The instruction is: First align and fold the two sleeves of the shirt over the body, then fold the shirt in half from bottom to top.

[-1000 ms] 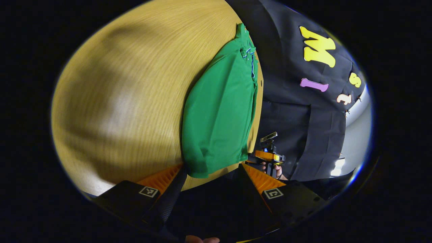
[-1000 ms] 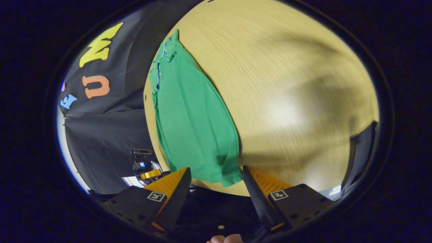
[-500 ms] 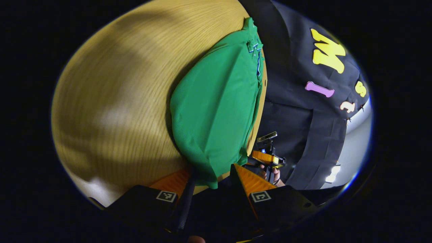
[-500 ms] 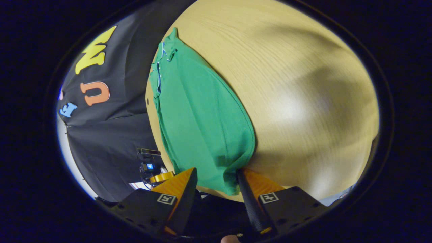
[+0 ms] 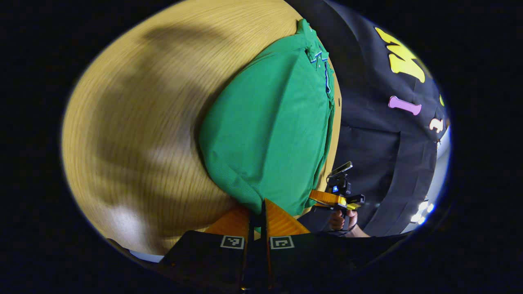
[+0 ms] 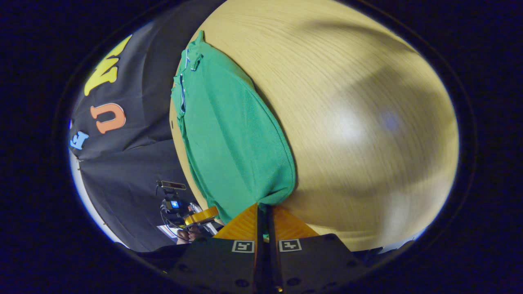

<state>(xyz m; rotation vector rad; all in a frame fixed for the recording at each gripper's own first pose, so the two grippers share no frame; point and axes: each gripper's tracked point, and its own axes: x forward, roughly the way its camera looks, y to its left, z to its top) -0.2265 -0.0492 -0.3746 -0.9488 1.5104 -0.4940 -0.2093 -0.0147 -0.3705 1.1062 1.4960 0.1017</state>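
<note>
Now both grippers (open before) pinch the shirt [image 5: 269, 130] hem

Since 1 s ago both grippers went from wide open to closed: left gripper [image 5: 258, 208] now pinches the bottom hem corner of the shirt [image 5: 269, 126]. Right gripper [image 6: 264, 210] pinches the other hem corner, & cloth there is bunched up.
</note>
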